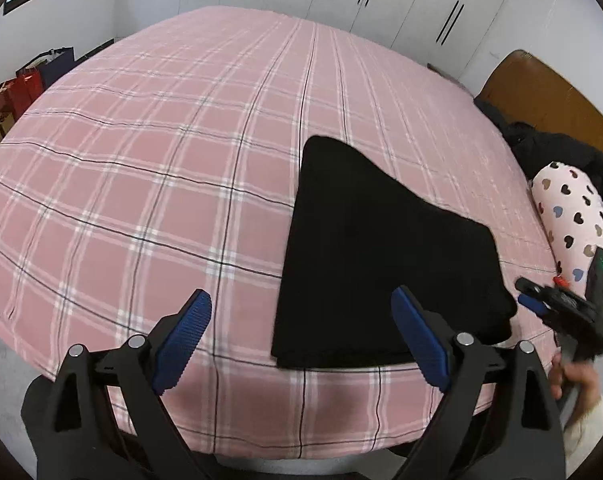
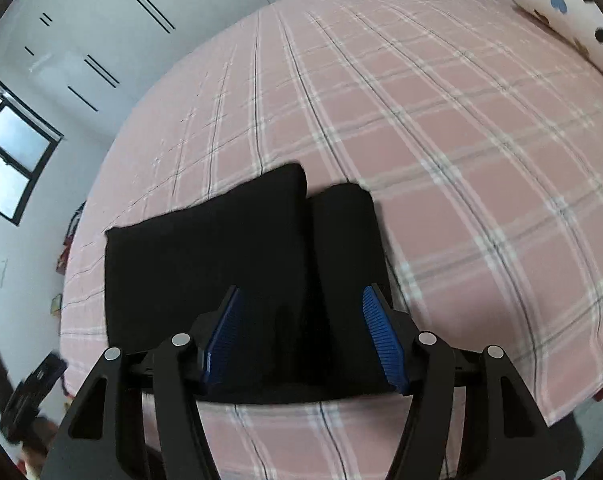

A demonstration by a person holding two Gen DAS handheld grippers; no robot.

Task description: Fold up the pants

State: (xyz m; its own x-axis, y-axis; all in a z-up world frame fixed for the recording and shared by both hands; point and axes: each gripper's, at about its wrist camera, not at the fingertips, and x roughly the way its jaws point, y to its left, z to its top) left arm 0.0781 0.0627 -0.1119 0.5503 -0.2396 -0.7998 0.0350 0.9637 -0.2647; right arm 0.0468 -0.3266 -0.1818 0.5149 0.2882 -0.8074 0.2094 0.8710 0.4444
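The black pants (image 1: 385, 256) lie folded into a compact stack on the pink plaid bed, near its front edge. In the right wrist view the pants (image 2: 229, 264) show as two folded parts side by side. My left gripper (image 1: 301, 320) is open and empty, above the bed just left of the pants' near edge. My right gripper (image 2: 301, 320) is open and empty, its fingers spread over the pants' near edge. The right gripper also shows in the left wrist view (image 1: 537, 300) at the pants' right corner.
The pink plaid bed (image 1: 161, 184) fills both views. A heart-print pillow (image 1: 573, 220) and dark clothing (image 1: 557, 148) lie by the wooden headboard (image 1: 541, 92) at the right. Red and blue bags (image 1: 25, 84) stand on the floor at the left. White wardrobes line the back.
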